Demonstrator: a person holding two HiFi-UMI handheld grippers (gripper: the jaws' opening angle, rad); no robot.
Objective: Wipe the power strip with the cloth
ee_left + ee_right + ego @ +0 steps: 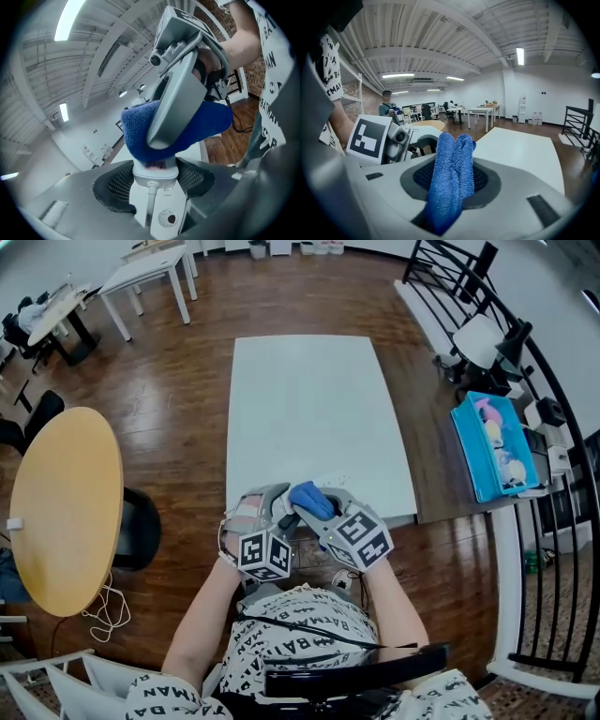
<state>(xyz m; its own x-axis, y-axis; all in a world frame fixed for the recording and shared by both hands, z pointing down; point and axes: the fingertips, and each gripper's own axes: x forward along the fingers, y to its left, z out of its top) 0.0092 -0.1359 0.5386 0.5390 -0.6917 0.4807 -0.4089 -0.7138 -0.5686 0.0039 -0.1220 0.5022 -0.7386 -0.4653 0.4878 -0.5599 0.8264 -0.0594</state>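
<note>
Above the counter's (309, 418) near edge, the left claw (265, 514) clamps the power strip's (154, 171) corded end; the right claw (451, 183) pinches the blue cloth (311, 499), pressed onto it. Wiping seems under way; next, drag the cloth along its length.

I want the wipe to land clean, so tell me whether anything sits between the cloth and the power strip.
Nothing visible does. The blue cloth, pinched in the right gripper, rests directly on the end of the white power strip that the left gripper clamps.
</note>
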